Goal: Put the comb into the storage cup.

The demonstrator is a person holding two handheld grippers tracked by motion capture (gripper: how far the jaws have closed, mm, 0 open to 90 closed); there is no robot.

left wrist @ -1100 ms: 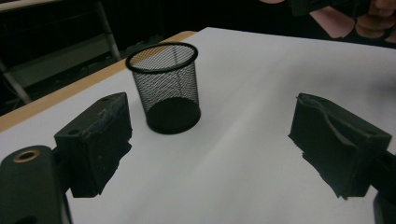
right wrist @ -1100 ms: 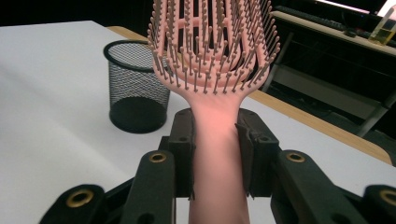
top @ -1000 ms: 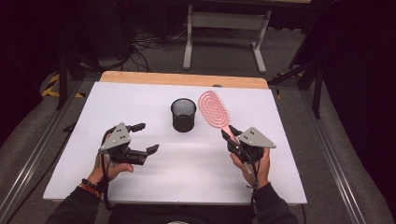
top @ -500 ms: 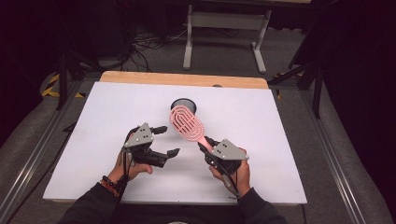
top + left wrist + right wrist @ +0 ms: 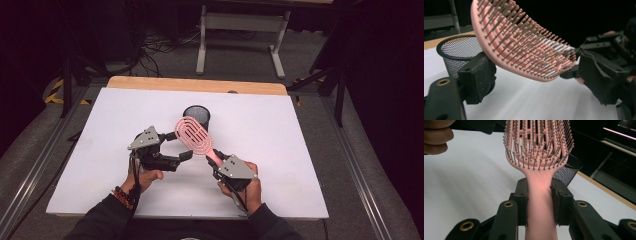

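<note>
Two grippers are held close together over the white table (image 5: 280, 130). A pink hairbrush (image 5: 194, 135) is clamped by its handle in the right gripper (image 5: 216, 161), with the pads pressed tight on both sides of the handle, as the right gripper view shows. The brush head is pointed toward eleven o'clock from that gripper and is lifted off the table. It is seen in front of a black mesh cup (image 5: 197, 117), which stands near the middle of the table, at twelve o'clock from the brush.

The left gripper (image 5: 181, 145) is held at nine o'clock from the brush head. Its jaws are spread wide, and they have just been closing a little. In the left gripper view the brush head (image 5: 524, 47) is seen between the two pads, but it is not squeezed yet.

So the picking up is done. It looks as if the brush is being passed from one gripper to the other. The second grip is not yet made. After that, the brush may be put into the cup, which looks empty.
</note>
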